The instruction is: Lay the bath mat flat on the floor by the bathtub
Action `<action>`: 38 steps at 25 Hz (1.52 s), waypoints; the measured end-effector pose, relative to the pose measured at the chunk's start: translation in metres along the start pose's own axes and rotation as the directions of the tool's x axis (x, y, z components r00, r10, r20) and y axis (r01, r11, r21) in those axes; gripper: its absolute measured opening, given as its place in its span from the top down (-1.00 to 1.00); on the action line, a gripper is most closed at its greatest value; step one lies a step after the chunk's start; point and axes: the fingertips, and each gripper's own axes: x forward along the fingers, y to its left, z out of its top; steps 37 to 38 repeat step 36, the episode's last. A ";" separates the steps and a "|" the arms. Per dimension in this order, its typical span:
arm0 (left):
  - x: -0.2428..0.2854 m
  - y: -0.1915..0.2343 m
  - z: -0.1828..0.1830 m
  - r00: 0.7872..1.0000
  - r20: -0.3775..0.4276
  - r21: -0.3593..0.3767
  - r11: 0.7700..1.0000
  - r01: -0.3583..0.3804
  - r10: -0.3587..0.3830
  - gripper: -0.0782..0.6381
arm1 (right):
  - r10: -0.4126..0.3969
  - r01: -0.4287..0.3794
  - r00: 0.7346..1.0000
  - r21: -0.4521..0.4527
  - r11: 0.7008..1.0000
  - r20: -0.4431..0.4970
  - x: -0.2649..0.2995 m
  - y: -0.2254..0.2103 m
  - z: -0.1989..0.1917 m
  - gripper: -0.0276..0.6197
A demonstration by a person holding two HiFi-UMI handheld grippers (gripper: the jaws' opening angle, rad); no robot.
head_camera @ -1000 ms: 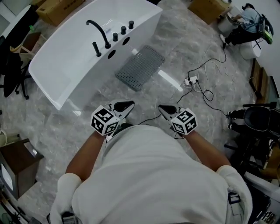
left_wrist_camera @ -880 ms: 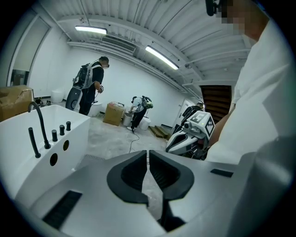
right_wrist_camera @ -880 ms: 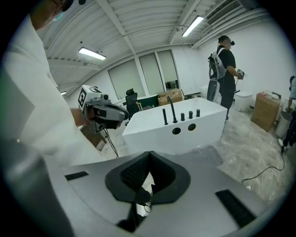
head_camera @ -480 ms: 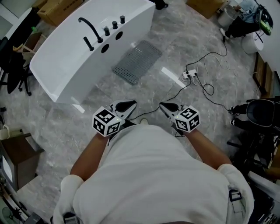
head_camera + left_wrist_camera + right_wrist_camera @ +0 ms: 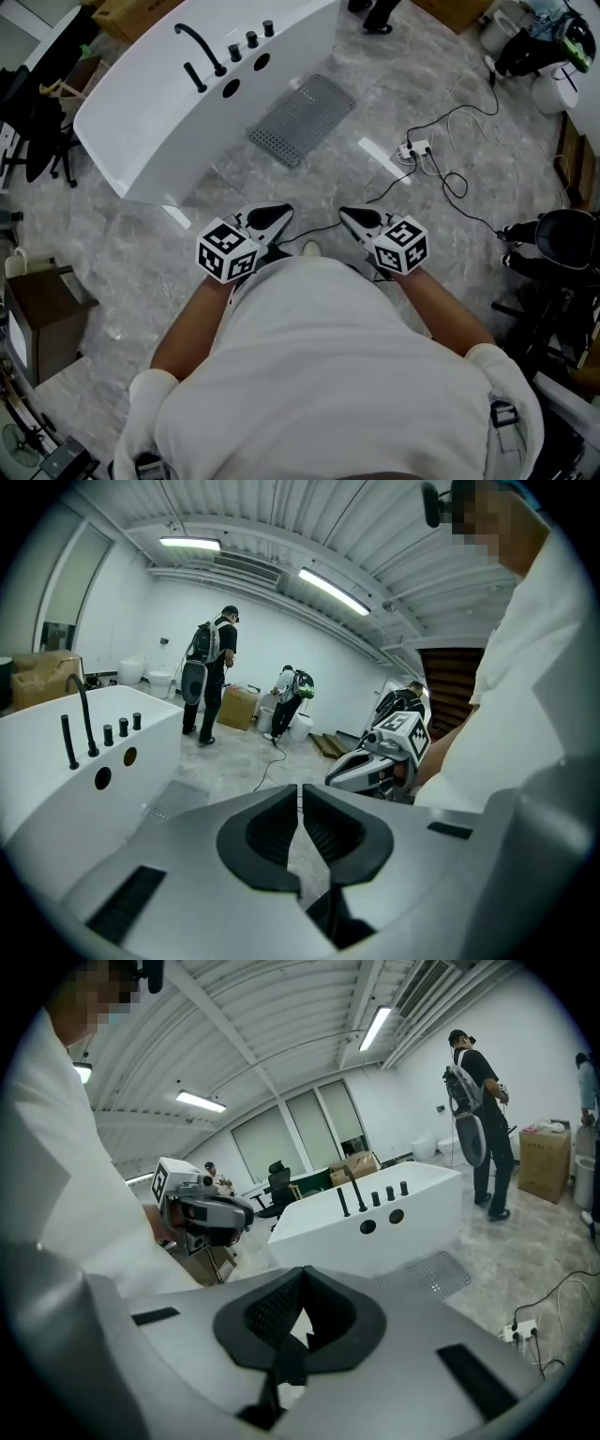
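We judge the task done: the bath mat (image 5: 302, 120) lies flat on the floor (image 5: 403, 89) just beside the bathtub (image 5: 141, 141). The left hand-held gripper (image 5: 272, 217) and right hand-held gripper (image 5: 354, 221) hang near us, both clenched on nothing.

Power strip: white plastic power strip (image 5: 413, 148), thin black cables (image 5: 457, 192) looping away from it.
Box: brown cardboard box (image 5: 127, 9) (cropped by the top edge).
Cabinet: dark brown wooden cabinet (image 5: 42, 298), far left.

Head view looks steeply down; all three views share the bathtub (image 5: 141, 122).
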 end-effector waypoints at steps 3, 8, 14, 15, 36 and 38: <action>-0.001 -0.005 0.003 1.000 0.001 0.010 1.000 -0.012 0.012 0.70 | 0.014 -0.014 1.000 -0.008 1.000 0.017 -0.001 0.002 0.004 0.89; 0.001 -0.008 0.003 1.000 -0.011 0.013 1.000 -0.022 0.023 0.70 | 0.024 -0.023 0.999 -0.021 1.000 0.040 -0.003 0.001 0.010 0.89; 0.013 -0.013 0.002 0.999 -0.032 0.015 1.000 -0.007 0.007 0.70 | 0.012 -0.011 0.999 -0.007 1.000 0.046 -0.007 -0.006 0.004 0.89; 0.015 -0.013 0.002 0.999 -0.035 0.016 1.000 -0.004 0.005 0.70 | 0.010 -0.010 0.999 -0.003 1.000 0.047 -0.007 -0.007 0.003 0.89; 0.055 -0.007 0.014 0.995 -0.093 0.040 0.999 0.020 -0.016 0.70 | -0.002 0.000 0.997 0.017 1.000 0.074 -0.008 -0.046 0.004 0.89; 0.055 -0.007 0.014 0.995 -0.093 0.040 0.999 0.020 -0.016 0.70 | -0.002 0.000 0.997 0.017 1.000 0.074 -0.008 -0.046 0.004 0.89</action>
